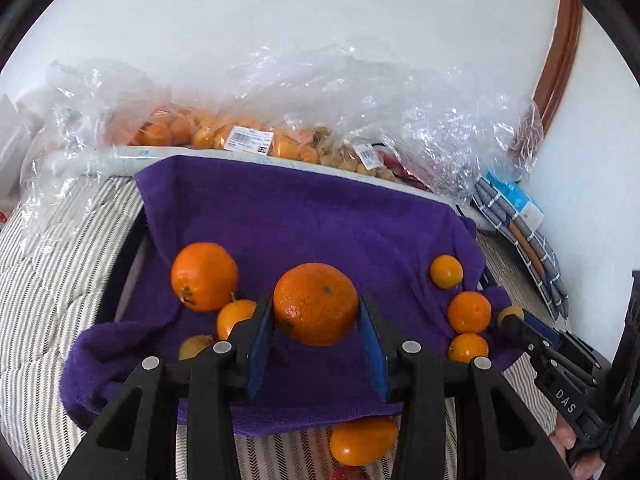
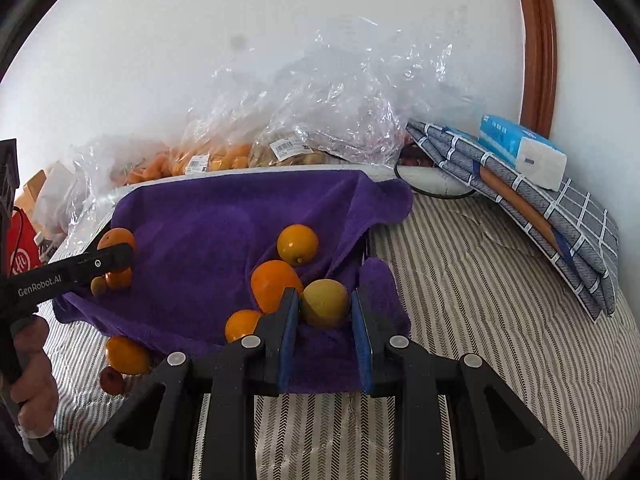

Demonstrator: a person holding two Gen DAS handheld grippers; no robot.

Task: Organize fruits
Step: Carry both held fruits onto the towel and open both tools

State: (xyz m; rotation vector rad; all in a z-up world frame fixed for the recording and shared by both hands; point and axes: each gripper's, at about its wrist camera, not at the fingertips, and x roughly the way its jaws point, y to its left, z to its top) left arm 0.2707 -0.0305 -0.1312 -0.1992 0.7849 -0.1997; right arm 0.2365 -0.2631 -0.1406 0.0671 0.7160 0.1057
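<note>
A purple towel (image 1: pixel 304 216) lines a tray on a striped bed and holds several oranges and small citrus. My left gripper (image 1: pixel 316 334) is shut on a large orange (image 1: pixel 316 304) and holds it over the towel's front. Another large orange (image 1: pixel 204 276) lies to its left. My right gripper (image 2: pixel 325 316) is shut on a yellow-green citrus (image 2: pixel 325 302) at the towel's right front; it also shows in the left wrist view (image 1: pixel 511 315). An orange (image 2: pixel 274 282) and a small citrus (image 2: pixel 298 245) lie beside it. The left gripper shows at the right wrist view's left edge (image 2: pixel 120 258).
Clear plastic bags of fruit (image 1: pixel 256 136) lie along the white wall behind the towel. One orange (image 1: pixel 362 440) and a red fruit (image 2: pixel 112 380) lie on the striped cover (image 2: pixel 460 280) in front of the towel. Folded checked cloth and a tissue pack (image 2: pixel 524 152) sit at the right.
</note>
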